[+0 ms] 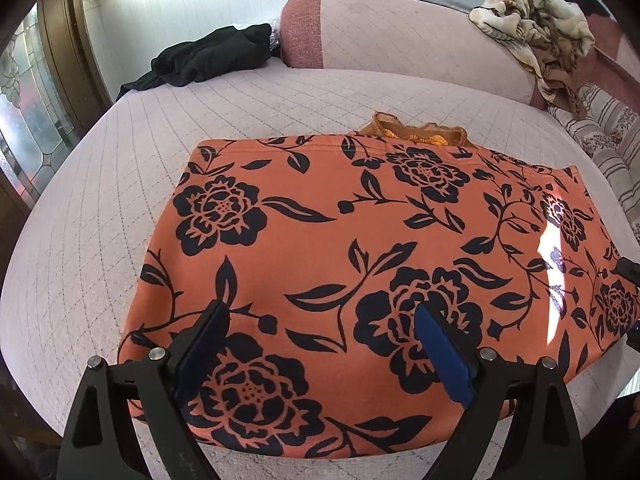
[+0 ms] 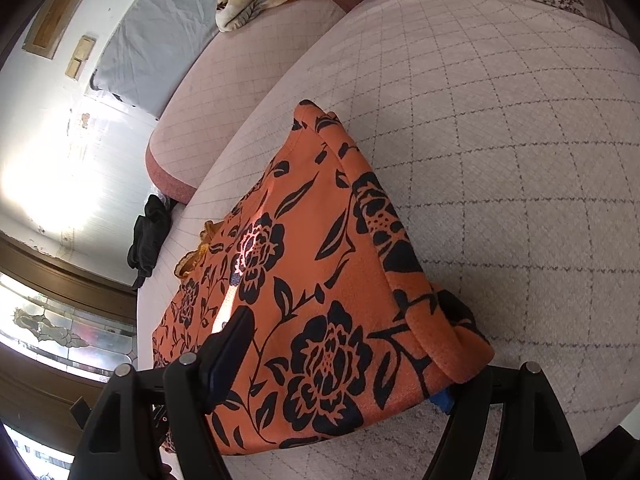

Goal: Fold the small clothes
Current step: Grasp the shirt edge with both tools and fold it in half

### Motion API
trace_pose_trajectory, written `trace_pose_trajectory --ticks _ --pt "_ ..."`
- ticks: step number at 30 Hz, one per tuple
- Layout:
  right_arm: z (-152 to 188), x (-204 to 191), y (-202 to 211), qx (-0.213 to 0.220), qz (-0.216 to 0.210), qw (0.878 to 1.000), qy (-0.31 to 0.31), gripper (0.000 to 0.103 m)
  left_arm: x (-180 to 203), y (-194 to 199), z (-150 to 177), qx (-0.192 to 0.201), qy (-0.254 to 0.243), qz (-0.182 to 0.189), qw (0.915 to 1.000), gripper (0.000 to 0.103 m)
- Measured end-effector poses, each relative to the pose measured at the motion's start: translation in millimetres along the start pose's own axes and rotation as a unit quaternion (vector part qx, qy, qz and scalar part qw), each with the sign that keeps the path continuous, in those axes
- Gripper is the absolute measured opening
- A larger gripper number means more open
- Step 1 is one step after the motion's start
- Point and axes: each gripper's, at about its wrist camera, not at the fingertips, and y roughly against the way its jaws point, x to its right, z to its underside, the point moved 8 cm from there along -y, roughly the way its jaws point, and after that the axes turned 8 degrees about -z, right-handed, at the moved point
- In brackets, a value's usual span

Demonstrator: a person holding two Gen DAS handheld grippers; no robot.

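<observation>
Garment (image 1: 340, 248), orange with black flowers, lies folded flat on quilted sofa seat (image 1: 100, 200). Left gripper (image 1: 320, 320) above near edge, fingers spread, gripping nothing. Right gripper (image 2: 344, 344) at right corner, fingers spread either side of fold; contact unclear. Black cloth (image 1: 208, 56) far left.

Home living room: quilted sofa (image 1: 120, 184), crumpled blanket (image 1: 532, 28), stained-glass door (image 1: 32, 120), strewn clothes.

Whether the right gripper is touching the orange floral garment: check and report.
Touching. The right wrist view shows the folded corner of the orange floral garment draped over one finger of the right gripper, hiding most of its blue pad.
</observation>
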Motion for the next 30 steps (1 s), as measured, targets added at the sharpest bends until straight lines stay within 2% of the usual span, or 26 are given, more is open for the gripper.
trace_pose_trajectory --ticks 6,9,10,12,15,16,17,18,19,20,22,24,26,28,30 --pt "-3.4 0.8 1.2 0.000 0.003 1.000 -0.012 0.079 -9.0 4.7 1.5 0.025 0.009 -0.014 0.9996 0.094" --pt "-4.5 -4.8 2.4 0.004 0.007 1.000 -0.002 0.079 -5.9 -15.5 14.7 0.002 -0.008 -0.024 0.9997 0.095" --pt "-4.6 -4.8 1.9 0.003 0.010 1.000 -0.002 0.079 -6.7 -13.4 14.7 0.013 -0.005 -0.024 0.9996 0.095" --pt "-4.3 -0.5 -0.7 -0.001 0.015 1.000 -0.008 0.079 -7.5 -7.1 11.1 0.010 -0.003 -0.020 0.9997 0.095" --pt "-4.9 2.0 -3.4 -0.001 0.018 1.000 -0.010 0.079 -10.5 9.4 1.2 0.051 0.012 -0.012 0.9986 0.095" --pt "-5.7 0.9 -4.4 -0.002 0.022 1.000 -0.005 0.079 -9.8 7.0 1.7 0.052 0.007 -0.020 0.9984 0.095" --pt "-6.3 -0.4 -6.2 -0.004 0.027 1.000 0.003 0.077 -6.4 -3.8 6.7 0.034 -0.008 -0.029 0.9990 0.095" --pt "-6.8 -4.1 -10.1 -0.012 0.033 0.999 0.022 0.059 0.0 -22.0 17.2 -0.007 -0.030 -0.026 0.9992 0.096" --pt "-6.5 -7.2 -15.7 -0.027 0.047 0.997 0.045 0.015 -0.8 -24.1 17.4 0.009 -0.030 -0.024 0.9992 0.099" --pt "-6.6 -10.0 -18.6 -0.033 0.055 0.996 0.056 0.016 -3.4 -20.6 15.3 0.016 -0.026 -0.018 0.9994 0.100" --pt "-10.1 -23.4 -17.1 -0.030 0.071 0.994 0.082 0.015 -10.8 -16.7 11.5 -0.007 -0.004 0.017 0.9998 0.098" --pt "-13.8 -57.6 -7.8 -0.007 0.085 0.987 0.138 0.015 -36.9 -1.4 0.8 0.009 0.042 0.025 0.9988 0.098" --pt "-9.4 -110.8 -0.2 0.016 0.085 0.973 0.215 0.015 -74.5 20.6 -11.7 0.037 0.090 0.027 0.9949 0.098" --pt "6.8 -175.8 0.3 0.033 0.083 0.946 0.312 0.015 -122.7 45.6 -20.0 0.072 0.147 0.021 0.9863 0.098" --pt "38.1 -238.0 -9.6 0.037 0.068 0.915 0.395 0.015 -173.5 63.2 -17.4 0.101 0.203 -0.002 0.9741 0.098"
